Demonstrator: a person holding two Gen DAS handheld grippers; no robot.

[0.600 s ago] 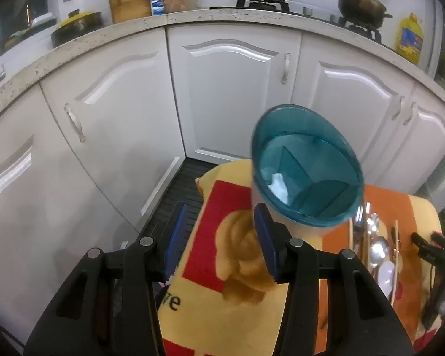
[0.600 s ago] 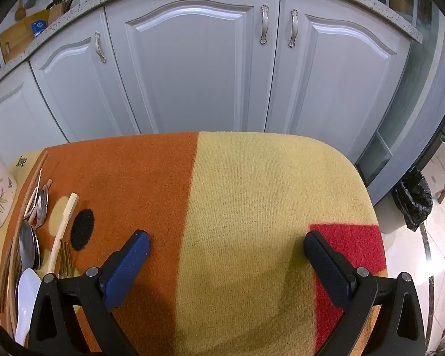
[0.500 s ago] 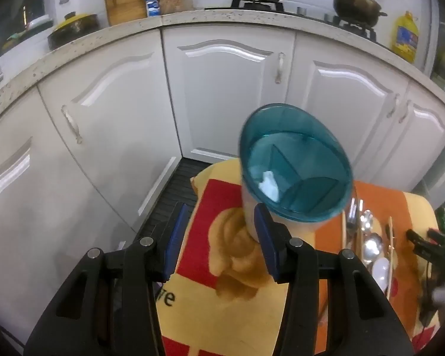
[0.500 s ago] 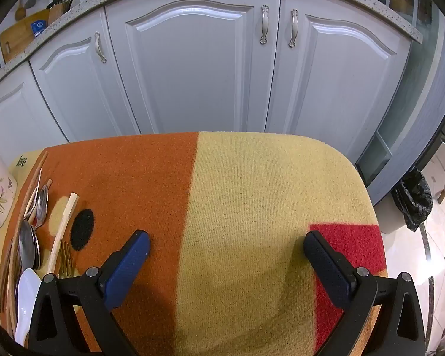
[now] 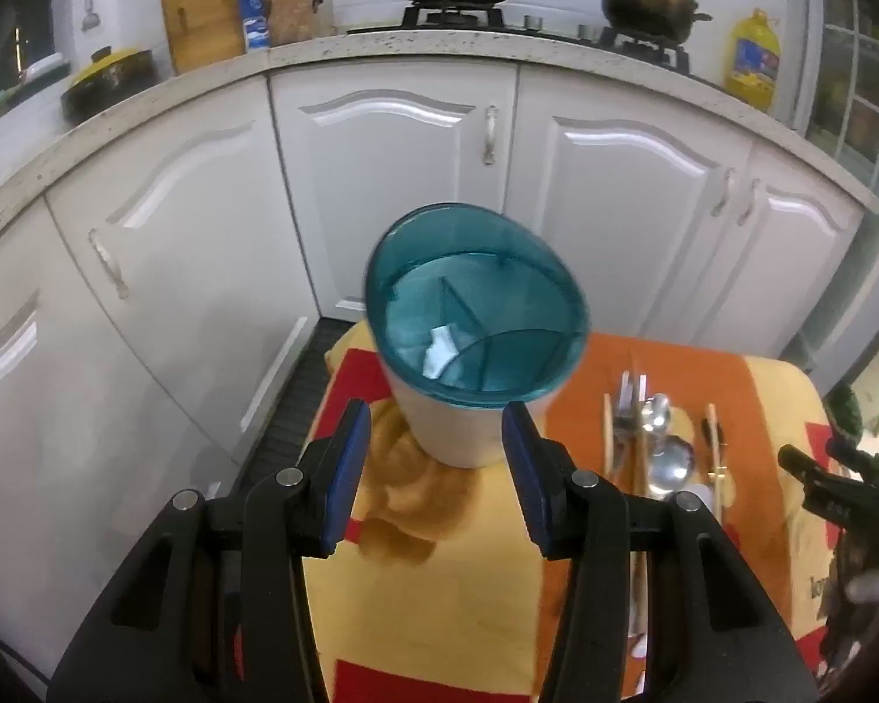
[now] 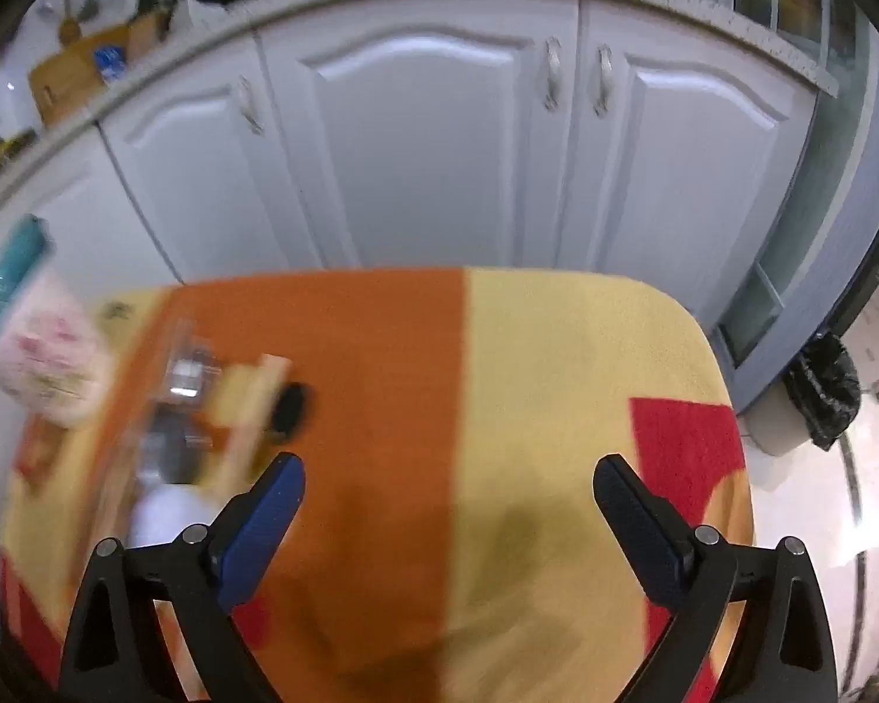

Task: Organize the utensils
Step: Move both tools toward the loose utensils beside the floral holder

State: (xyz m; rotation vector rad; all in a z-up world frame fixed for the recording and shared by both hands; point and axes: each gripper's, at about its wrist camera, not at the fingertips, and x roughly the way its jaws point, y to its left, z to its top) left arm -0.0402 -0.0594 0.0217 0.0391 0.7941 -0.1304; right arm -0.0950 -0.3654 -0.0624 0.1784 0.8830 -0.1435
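Left gripper (image 5: pixel 436 433) wide open, empty (holder (image 5: pixel 474 340) ahead); right gripper (image 6: pixel 448 489) wide, empty; no legible writing.

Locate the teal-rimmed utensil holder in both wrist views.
Left wrist: utensil holder at centre, just beyond the open left gripper.
Right wrist: blurred at far left edge.
Shared landmark: the cutlery row on the orange cloth stripe.
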